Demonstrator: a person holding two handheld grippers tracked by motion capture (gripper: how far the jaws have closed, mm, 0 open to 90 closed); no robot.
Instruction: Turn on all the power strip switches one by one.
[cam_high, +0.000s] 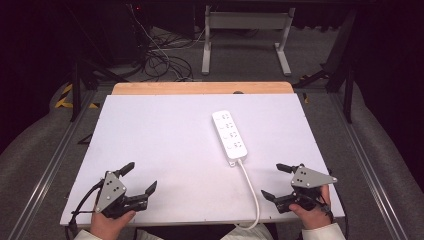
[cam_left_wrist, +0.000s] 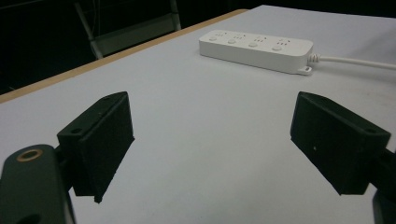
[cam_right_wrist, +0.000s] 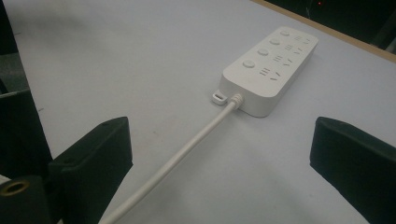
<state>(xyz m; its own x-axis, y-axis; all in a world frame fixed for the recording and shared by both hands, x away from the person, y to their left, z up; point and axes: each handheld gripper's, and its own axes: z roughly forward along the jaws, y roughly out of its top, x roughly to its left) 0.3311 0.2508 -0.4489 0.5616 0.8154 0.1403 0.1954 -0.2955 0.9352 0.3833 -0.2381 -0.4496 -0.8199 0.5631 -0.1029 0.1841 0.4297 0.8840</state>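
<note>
Right gripper (cam_high: 279, 182) gapes wide and empty at the near right of the white desk (cam_high: 160, 150), left gripper (cam_high: 141, 178) likewise; white four-socket plastic power strip (cam_high: 229, 136) lies mid-desk, its white cord (cam_high: 251, 192) trailing toward the person; best approach low and square across the strip's narrow body, clear of the cord

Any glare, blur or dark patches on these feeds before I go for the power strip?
High view: table evenly lit, surroundings dark. Left gripper view: power strip sharp, near jaws soft. Right gripper view: cable crisp, no glare.
</note>
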